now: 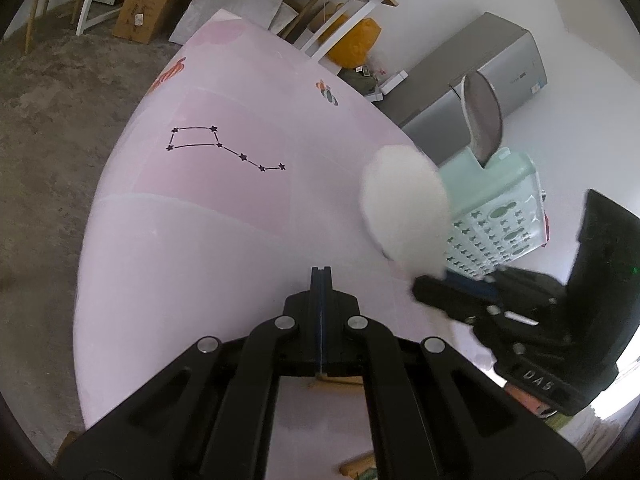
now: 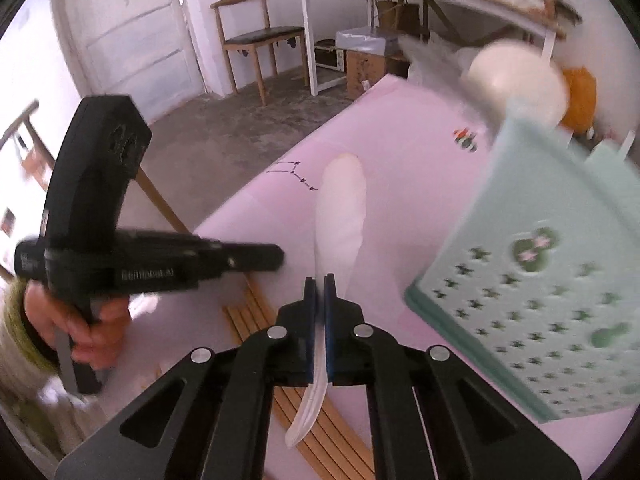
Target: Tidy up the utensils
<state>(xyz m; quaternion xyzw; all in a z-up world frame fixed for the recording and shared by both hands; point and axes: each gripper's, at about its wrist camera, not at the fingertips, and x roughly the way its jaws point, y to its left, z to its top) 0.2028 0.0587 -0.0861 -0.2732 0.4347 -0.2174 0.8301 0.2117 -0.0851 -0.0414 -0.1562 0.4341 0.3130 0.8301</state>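
Observation:
My right gripper (image 2: 319, 285) is shut on the thin handle of a white plastic spoon (image 2: 342, 208), which it holds above the pink table (image 2: 400, 152) with the bowl pointing away. The left wrist view shows the same spoon (image 1: 404, 212) blurred, in front of the mint-green perforated utensil basket (image 1: 496, 220), with the right gripper (image 1: 424, 286) below it. A white scoop (image 1: 482, 116) stands in the basket (image 2: 540, 300). My left gripper (image 1: 321, 276) is shut with nothing in it, low over the table. Several wooden chopsticks (image 2: 256, 320) lie under the right gripper.
A hand (image 2: 88, 320) holds the left gripper (image 2: 276, 258) at the table's left edge. Past the table are a concrete floor, a wooden chair (image 2: 256, 36), a white bench with boxes under it (image 2: 360, 60) and a grey fridge (image 1: 480, 76).

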